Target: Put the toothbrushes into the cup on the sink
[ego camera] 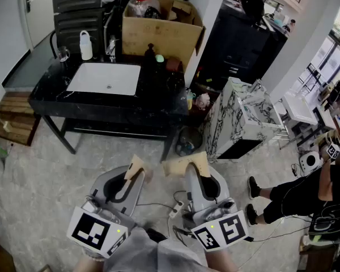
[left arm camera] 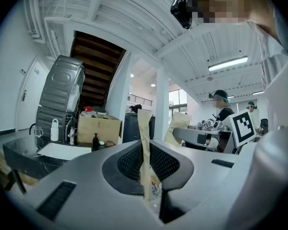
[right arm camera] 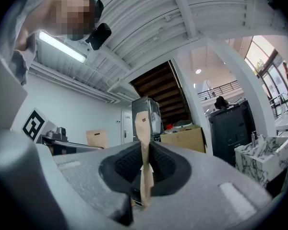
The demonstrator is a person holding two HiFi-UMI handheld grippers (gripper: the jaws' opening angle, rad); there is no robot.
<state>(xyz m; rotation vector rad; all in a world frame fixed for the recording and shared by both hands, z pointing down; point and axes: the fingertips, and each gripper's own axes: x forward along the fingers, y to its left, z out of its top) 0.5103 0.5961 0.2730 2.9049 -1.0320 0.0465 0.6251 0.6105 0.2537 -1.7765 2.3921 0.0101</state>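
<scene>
The left gripper [ego camera: 134, 177] has its jaws nearly closed, clamping one flat brown paper toothbrush packet [left arm camera: 145, 147]. The right gripper [ego camera: 196, 172] pinches a second brown packet [right arm camera: 144, 152] the same way. Both are well short of the white rectangular sink basin [ego camera: 105, 78] in the black marble worktop [ego camera: 48, 94], with one clear cup [ego camera: 63, 54] at the basin's far left corner.

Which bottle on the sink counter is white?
The white bottle stands behind the basin's left corner; the dark bottle stands off its right corner.

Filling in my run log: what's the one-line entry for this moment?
left gripper: shut on left paper packet | right gripper: shut on right paper packet | sink: ahead, unreached
</scene>
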